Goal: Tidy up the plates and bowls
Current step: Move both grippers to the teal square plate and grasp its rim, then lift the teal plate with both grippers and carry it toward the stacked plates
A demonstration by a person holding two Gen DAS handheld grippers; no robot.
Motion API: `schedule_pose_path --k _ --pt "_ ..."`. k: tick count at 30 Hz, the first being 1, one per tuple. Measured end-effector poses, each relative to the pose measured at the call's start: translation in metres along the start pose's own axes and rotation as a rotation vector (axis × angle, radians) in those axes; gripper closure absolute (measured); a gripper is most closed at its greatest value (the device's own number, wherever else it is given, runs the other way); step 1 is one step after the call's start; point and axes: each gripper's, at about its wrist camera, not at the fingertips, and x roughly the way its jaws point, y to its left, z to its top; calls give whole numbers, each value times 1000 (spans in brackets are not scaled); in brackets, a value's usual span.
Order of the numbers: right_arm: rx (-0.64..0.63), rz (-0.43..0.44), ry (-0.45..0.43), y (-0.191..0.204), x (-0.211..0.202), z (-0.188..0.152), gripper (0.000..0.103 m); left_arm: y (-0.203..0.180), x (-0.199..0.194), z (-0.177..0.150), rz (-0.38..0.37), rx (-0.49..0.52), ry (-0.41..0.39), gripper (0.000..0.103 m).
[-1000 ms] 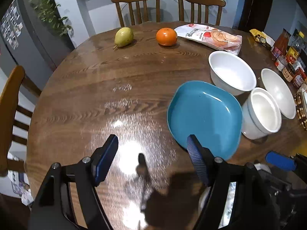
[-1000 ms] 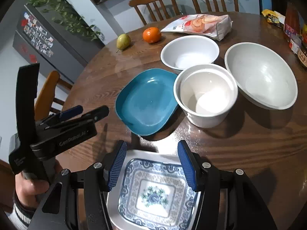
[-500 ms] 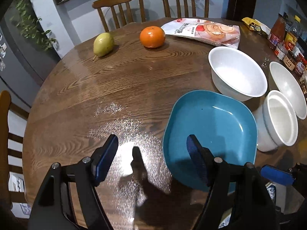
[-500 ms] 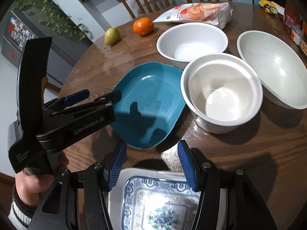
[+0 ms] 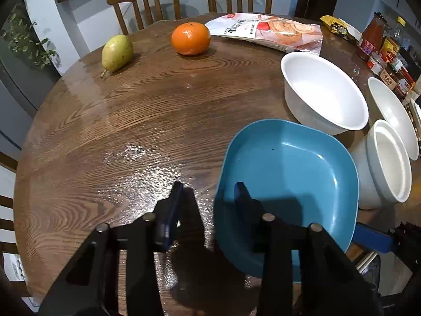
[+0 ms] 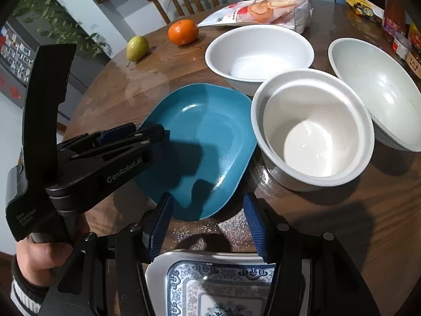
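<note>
Room: round wooden table (image 5: 136, 121) with two wooden chairs behind it at the top of the frame and a leafy plant at upper left.
Left hand-held gripper (image 5: 208, 197): my jaws are closing over the near left rim of the blue plate (image 5: 289, 184); the rim sits between the pads, one inside the dish and one outside, and I cannot see them pressing yet.
Right hand-held gripper (image 6: 208, 226): half open, holding nothing, hovering above the blue-and-white patterned plate (image 6: 210, 284) at the bottom of the frame.
Grip advice: I would seat the rim deep between the pads before lifting, then keep the plate level so it does not pivot or knock the deep white bowl (image 6: 313, 129) touching its right side.
Containers: that deep white bowl, the white bowl (image 6: 259, 52) behind it and the wide white bowl (image 6: 373, 92) at right are all empty.
Plates: both are bare.
Likely aim: stacking the blue plate on the patterned one.
</note>
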Motion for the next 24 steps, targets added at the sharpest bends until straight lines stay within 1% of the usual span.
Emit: schedule_pose_path --k 3,7,8,15,18,24 --pt "11 -7 2 0 4 3 47 -2 1 -1 -27 10 6 86" --pt "19 -16 6 -1 7 6 47 -1 1 -1 -58 13 25 93" --pt "20 -15 8 -1 8 6 47 -1 0 -2 -64 14 30 93" --pt "3 -6 21 6 13 10 47 11 -8 -19 -34 16 53 93" --pt "-7 1 27 11 16 12 47 19 -11 -25 -47 1 71 94" --pt "-21 16 26 25 26 25 48 36 -18 -37 -46 -26 95 94"
